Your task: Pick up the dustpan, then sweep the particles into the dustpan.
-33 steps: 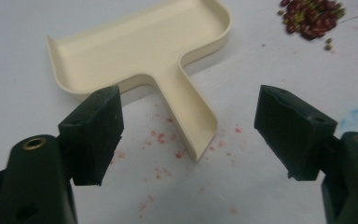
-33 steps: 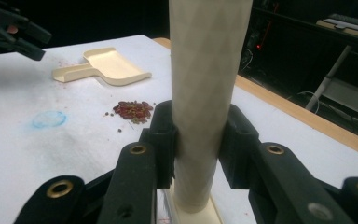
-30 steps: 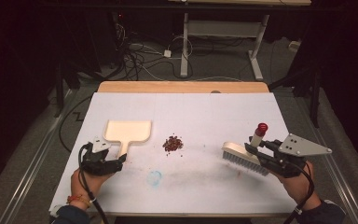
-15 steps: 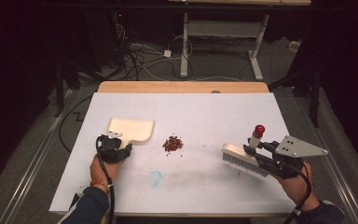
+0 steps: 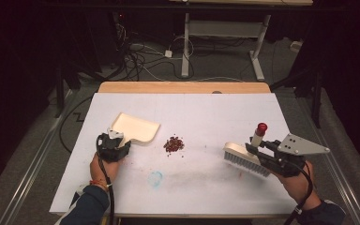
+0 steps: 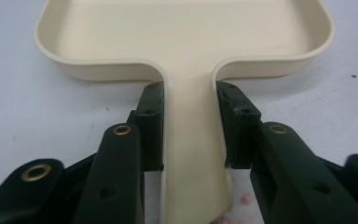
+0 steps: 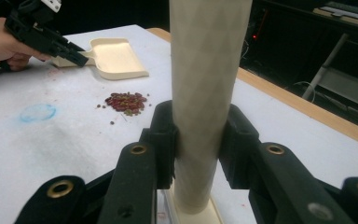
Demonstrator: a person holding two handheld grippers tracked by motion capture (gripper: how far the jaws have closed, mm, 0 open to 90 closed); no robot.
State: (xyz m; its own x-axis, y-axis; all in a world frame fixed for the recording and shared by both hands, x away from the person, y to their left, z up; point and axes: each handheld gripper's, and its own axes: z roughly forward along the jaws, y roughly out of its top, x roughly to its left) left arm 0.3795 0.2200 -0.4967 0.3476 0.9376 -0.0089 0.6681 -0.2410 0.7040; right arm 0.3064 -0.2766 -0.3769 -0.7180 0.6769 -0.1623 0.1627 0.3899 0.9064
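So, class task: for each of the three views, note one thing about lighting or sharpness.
High view: the white table is brightly lit while the room around it is nearly black, and the picture is soft overall. Left gripper view: even light, dustpan sharp. Right gripper view: the brush handle close up looks soft, and the background is dark.

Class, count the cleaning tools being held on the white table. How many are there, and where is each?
2. The cream dustpan is at the left, clamped by the left gripper; the brush is at the right, held by the right gripper.
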